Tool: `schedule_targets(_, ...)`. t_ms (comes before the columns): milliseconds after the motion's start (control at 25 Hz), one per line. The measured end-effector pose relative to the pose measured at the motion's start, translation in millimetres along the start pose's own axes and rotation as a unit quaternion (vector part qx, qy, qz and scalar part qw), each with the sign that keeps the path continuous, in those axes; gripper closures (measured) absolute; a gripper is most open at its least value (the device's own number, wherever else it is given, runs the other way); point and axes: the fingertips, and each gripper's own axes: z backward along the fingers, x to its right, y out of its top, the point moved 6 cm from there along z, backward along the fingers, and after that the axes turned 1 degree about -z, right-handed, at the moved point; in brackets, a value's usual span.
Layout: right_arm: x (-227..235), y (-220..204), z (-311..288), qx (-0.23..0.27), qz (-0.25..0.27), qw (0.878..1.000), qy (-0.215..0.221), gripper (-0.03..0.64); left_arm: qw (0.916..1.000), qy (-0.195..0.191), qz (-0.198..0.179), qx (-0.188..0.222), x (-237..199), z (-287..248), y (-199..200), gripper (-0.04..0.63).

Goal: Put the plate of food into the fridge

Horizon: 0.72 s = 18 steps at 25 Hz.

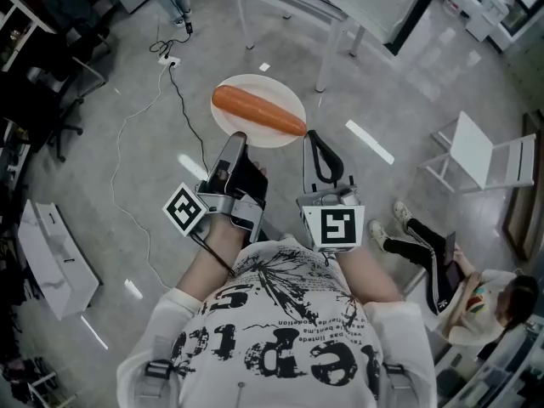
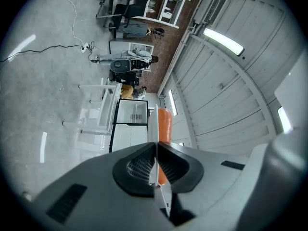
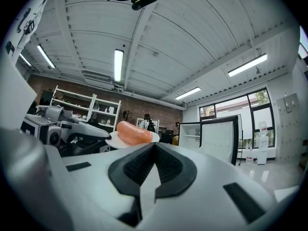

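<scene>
Out front, left gripper (image 1: 237,138) jaws clamp plate (image 1: 252,87) rim; right gripper (image 1: 311,137) level alongside, jaws closed, empty.

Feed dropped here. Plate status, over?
Left tool shut on plate rim, sausage aboard. Right tool shut, empty. Fridge door open ahead.

The person wears a white short-sleeved T-shirt (image 1: 289,330) printed with black lettering and a sketchy leaf-like design, with grey buckled straps (image 1: 158,370) at both shoulders. The left gripper (image 1: 235,139) has a black body with grey brackets, and the right gripper (image 1: 311,136) ends in black loops. Each carries a white cube (image 1: 185,209) bearing a black square marker. Up close, their shells are light grey with black ribbed pads (image 3: 138,165).
</scene>
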Motion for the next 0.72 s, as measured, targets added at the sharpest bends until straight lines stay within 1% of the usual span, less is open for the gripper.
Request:
schedule_targets(120,-6.5,4.5,-27.4,0.001,-0.004,1.0,-0.007,0.617,1.0,0.0,-0.003,-0.006,-0.3,-13.2,25.6,0.572)
schedule_targets(280,-14.0,9.2,-73.7,-0.003,0.003,1.0,-0.026,0.617,0.9998,-0.006,-0.004,-0.019,-0.2,-41.0,74.3,0.572)
schedule_targets(440,-32.9,9.5,-127.3,-0.01,-0.005,0.999,-0.045,0.617,0.9996,-0.011,-0.004,-0.027,1.5,-63.6,136.2,0.572)
schedule_targets(600,-56.6,17.1,-185.4,-0.01,0.001,0.998,-0.063,0.617,0.999,-0.02,-0.008,-0.04,4.6,-90.0,200.2,0.572)
schedule_targets(720,-64.9,6.3,-201.5,-0.008,-0.005,0.997,-0.071,0.617,0.9984,-0.025,-0.014,-0.049,-4.5,-96.4,217.4,0.572)
